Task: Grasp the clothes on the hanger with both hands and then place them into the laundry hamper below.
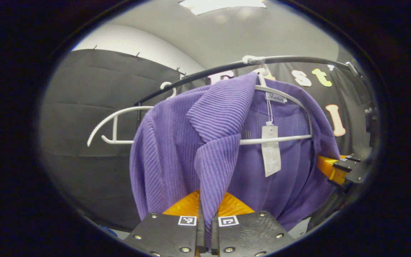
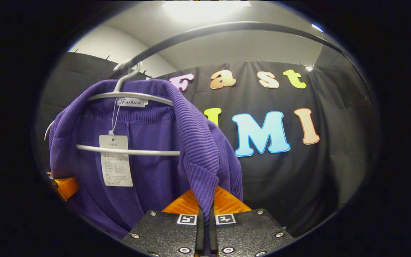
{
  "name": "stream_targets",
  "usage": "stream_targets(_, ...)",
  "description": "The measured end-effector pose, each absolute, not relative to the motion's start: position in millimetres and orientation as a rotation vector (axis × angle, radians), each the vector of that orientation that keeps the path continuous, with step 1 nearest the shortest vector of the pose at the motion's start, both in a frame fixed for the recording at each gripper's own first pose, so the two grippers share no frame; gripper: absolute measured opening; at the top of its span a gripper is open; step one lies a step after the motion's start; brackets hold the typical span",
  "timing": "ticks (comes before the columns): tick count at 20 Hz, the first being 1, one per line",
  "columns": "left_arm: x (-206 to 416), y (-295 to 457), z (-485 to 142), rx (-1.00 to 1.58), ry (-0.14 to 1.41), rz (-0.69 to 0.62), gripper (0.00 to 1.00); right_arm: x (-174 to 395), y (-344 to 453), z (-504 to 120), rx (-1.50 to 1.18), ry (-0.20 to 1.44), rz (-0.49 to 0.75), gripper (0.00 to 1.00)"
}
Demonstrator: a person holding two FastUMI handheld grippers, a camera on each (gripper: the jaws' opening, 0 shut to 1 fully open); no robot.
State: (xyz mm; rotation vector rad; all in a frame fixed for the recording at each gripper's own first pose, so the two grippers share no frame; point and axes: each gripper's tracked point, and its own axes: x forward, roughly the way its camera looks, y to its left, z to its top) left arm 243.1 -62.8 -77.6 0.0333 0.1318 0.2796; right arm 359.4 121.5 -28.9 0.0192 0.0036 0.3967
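Black cloth wall, white ceiling w/ prob. light panel.

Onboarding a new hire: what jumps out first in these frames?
The purple ribbed garment on its white hanger under the dark rail. Each front edge is pinched: left tongs on one, right tongs on the other. A paper tag dangles inside the collar.

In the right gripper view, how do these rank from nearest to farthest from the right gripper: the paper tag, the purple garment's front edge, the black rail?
1. Purple garment: its front edge is pinched between the right gripper fingers, at bottom centre.
2. Paper tag: hanging left of the gripper, inside the garment.
3. Black rail: arching overhead, at the top.
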Motion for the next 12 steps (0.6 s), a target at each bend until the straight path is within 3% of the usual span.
stream_targets(4,215,-62,-48,0.046,0.088,0.256,0.01,355,104,1,0.048,-0.065,0.357,0.05)
stream_targets(7,199,-62,-28,0.071,0.057,0.236,0.06,355,90,28,0.061,-0.126,0.326,0.04)
stream_targets(12,180,-53,9,0.107,0.013,0.248,0.05,361,66,72,0.056,-0.223,0.261,0.04)
